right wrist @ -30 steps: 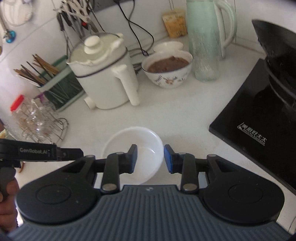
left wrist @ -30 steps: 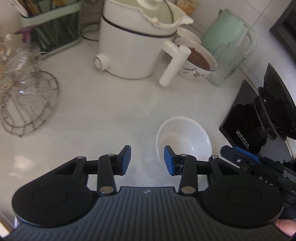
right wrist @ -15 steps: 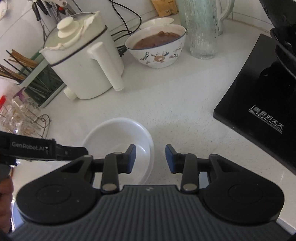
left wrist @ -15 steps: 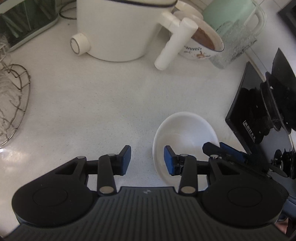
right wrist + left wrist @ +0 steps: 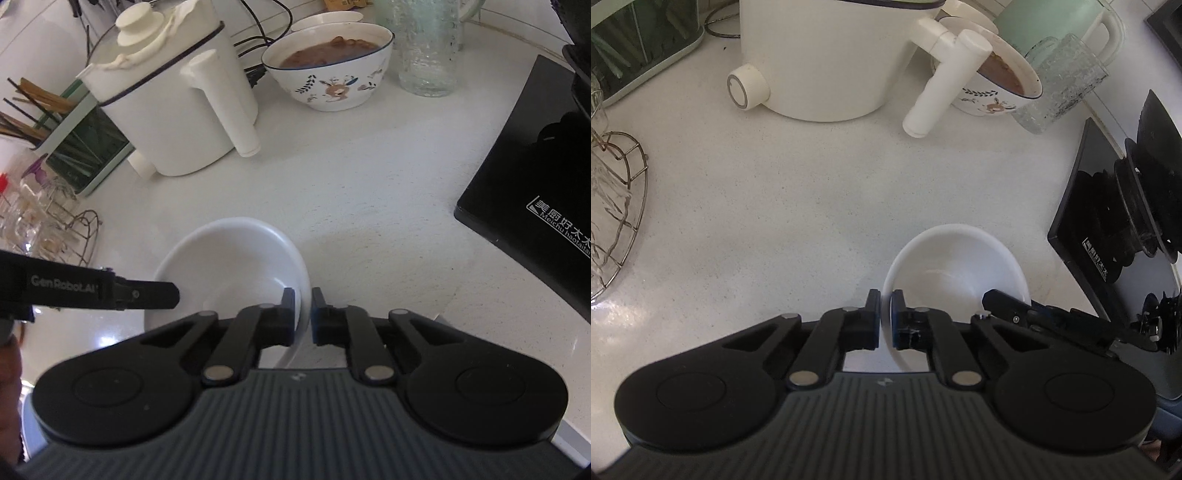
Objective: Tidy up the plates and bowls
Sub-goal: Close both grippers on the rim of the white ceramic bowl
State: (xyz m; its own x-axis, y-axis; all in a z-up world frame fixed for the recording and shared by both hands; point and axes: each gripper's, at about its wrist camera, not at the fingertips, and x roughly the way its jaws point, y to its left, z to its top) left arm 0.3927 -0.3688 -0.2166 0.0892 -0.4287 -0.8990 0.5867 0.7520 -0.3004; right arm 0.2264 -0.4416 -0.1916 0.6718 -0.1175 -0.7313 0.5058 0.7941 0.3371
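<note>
Where the speckled white counter lies bare, its surface reads matte and stone-like, with a smooth glossy black cooktop at its right edge. Standing on it near the cooktop, an empty white bowl is round, shallow and glazed, with a thin rim and faint reflections inside. Both grippers are matte black plastic with ribbed grey bodies and blue pads. Left gripper has just closed, its jaws pinching the bowl's left rim, one pad inside and one outside the wall. Right gripper has likewise just closed, clamped on the opposite rim in the same way. Farther back stand a smooth cream kettle with a tubular handle, and a patterned ceramic bowl of brown food.
</note>
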